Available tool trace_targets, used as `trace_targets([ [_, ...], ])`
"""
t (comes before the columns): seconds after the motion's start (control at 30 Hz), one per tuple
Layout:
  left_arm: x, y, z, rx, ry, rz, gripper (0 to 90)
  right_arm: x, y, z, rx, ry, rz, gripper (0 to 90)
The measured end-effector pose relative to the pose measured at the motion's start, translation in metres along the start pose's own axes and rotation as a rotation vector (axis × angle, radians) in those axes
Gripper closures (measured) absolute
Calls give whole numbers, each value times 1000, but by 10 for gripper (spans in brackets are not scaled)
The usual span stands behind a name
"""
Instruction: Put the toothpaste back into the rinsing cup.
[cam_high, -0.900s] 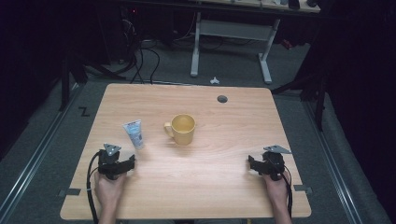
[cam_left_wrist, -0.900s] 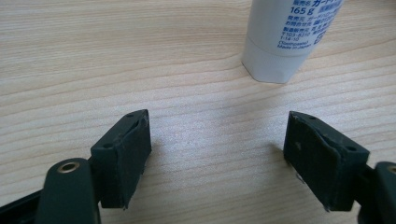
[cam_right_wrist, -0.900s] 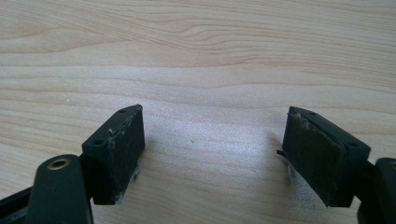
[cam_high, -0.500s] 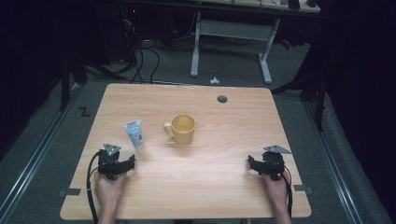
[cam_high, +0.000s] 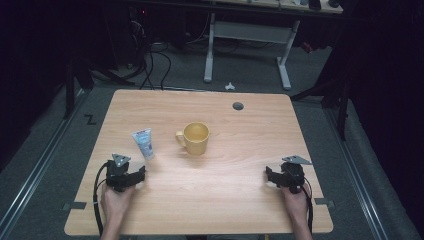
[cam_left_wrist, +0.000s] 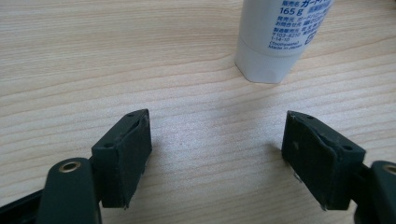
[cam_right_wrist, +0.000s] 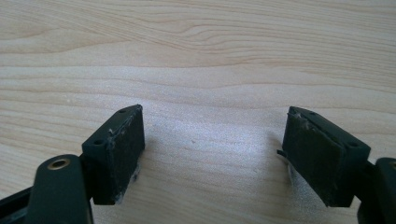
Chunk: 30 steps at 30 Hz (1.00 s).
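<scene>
White tube (cam_high: 143, 143) lies on the wooden tabletop (cam_high: 225, 200), just ahead of the left tongs (cam_high: 143, 173) and apart from them. Both left and right tongs (cam_high: 268, 176) gape wide, holding nothing. Beside the tube stands a yellow mug (cam_high: 195, 138).

On the table (cam_high: 240, 210), the tube (cam_high: 143, 144) lies left of centre, with the mug (cam_high: 194, 138) just to its right, the two near each other but apart. The mug's handle points left, toward the tube. The left gripper (cam_high: 142, 174) rests on the table near the left front edge, directly nearer than the tube and close to it. The right gripper (cam_high: 268, 176) rests near the right front edge, well apart from the mug. A round port (cam_high: 238, 106) sits in the far part of the table, right of centre.
</scene>
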<state>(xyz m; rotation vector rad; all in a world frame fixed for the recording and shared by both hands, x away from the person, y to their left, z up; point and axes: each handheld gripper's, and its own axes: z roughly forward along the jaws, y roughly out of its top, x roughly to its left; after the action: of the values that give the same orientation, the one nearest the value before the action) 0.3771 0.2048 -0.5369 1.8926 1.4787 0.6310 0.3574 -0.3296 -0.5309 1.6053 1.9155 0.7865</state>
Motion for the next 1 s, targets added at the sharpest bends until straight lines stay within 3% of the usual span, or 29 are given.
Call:
trace_targets([
  [0.53, -3, 4, 1, 25, -12, 18, 225, 0, 0, 0, 0, 0, 0, 212],
  [0.7, -4, 5, -3, 6, -24, 8, 228, 0, 0, 0, 0, 0, 0, 212],
  [1.0, -5, 5, -8, 15, -24, -9, 213, 0, 0, 0, 0, 0, 0, 212],
])
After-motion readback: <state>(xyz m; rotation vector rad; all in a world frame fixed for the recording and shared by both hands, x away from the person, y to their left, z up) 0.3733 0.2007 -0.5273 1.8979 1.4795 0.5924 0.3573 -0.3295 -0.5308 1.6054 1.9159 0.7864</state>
